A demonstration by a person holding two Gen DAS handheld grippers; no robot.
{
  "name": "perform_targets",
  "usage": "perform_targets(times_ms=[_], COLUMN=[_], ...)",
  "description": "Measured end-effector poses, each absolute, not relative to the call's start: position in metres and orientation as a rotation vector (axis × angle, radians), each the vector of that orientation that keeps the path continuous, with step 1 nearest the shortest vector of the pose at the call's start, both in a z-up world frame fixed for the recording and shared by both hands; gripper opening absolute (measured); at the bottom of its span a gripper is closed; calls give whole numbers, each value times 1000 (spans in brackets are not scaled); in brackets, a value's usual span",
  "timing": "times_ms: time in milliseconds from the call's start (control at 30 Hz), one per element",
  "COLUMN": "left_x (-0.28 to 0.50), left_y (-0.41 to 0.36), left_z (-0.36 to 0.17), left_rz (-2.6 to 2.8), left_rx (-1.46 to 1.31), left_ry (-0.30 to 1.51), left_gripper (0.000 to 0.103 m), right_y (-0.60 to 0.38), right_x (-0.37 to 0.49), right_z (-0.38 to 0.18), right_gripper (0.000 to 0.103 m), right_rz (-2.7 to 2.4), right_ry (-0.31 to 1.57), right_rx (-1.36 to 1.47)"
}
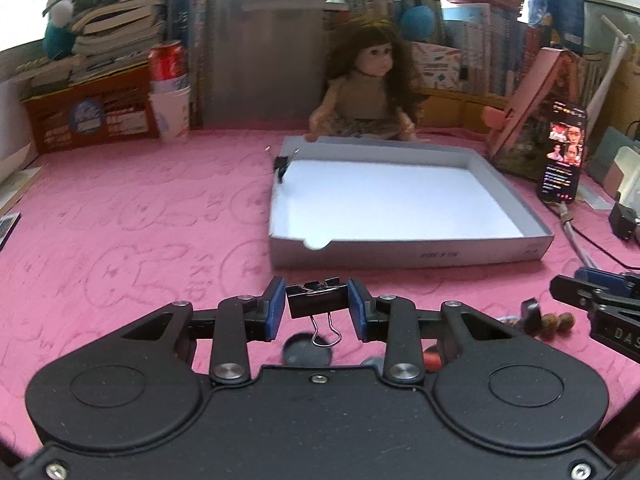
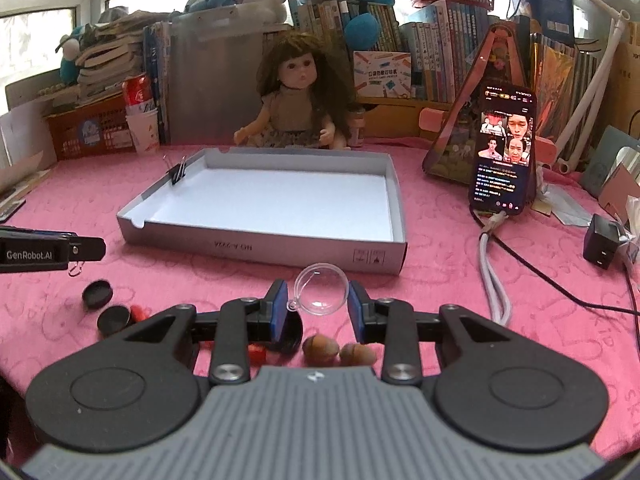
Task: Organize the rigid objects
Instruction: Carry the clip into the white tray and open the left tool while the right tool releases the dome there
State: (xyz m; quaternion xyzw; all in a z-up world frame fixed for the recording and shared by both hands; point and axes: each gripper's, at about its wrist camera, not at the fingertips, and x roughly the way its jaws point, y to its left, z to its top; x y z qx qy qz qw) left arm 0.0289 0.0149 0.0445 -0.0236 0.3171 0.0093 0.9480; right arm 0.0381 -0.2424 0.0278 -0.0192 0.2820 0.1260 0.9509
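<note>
Fingers of the left gripper (image 1: 317,305) pinch a black binder clip (image 1: 317,300), its wire handle hanging down, above the pink table (image 1: 140,216) just in front of the shallow grey box (image 1: 400,254). The right gripper (image 2: 318,300) holds a clear plastic half-sphere (image 2: 320,289) between its blue pads, also near the box's front wall. A second binder clip (image 2: 177,172) sits clipped on the box's far left rim. Two black caps (image 2: 105,306) and two brown nuts (image 2: 338,350) lie on the table beneath the right gripper.
</note>
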Motion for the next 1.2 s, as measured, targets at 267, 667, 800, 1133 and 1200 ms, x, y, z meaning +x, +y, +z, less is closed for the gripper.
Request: perform_targets(times_ms=[267,667,800,1133,1200], left_x=[59,105,122,168,174], left_y=[5,0,-2,-10,-11], left_z=[53,57,56,40,36], left_rz=[-45,-45,-47,-45,-47], left_rx=[-56,-58,-65,-53,-54], left_ry=[660,654,660,723,735], left_gripper=[32,32,32,32,32], right_y=[-246,-245,-242,-240,-240], right_x=[62,104,117,160,166], right_z=[34,39,40,25,21], right_gripper=[37,37,37,37,37], right_rz=[260,254,246,224,222], right_ry=[570,564,557,628,645], right_rx=[-11,25,14,36,41])
